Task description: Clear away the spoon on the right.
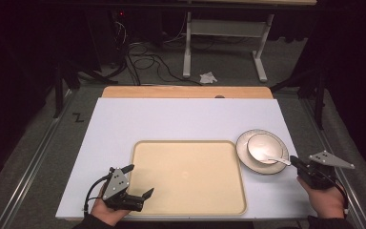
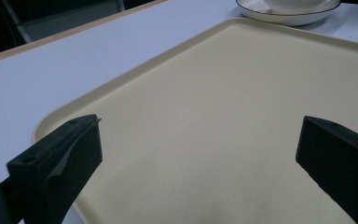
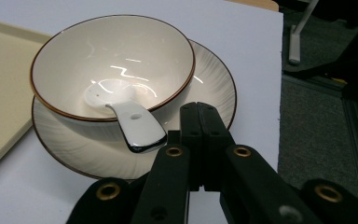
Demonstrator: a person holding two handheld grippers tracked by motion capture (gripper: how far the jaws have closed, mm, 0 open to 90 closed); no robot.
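White tabletop over a dark floor, beige tray under and ahead of my left gripper, jaws spread wide, my right gripper pressed together on nothing, just before it a white spoon resting in a bowl on a plate.

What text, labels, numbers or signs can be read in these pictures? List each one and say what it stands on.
"Z": a black mark on the grey floor, left of the table's far left corner; it may be tape rather than a letter.
No writing shows on the tray, the bowl, the plate, the spoon, the left gripper or the right gripper.
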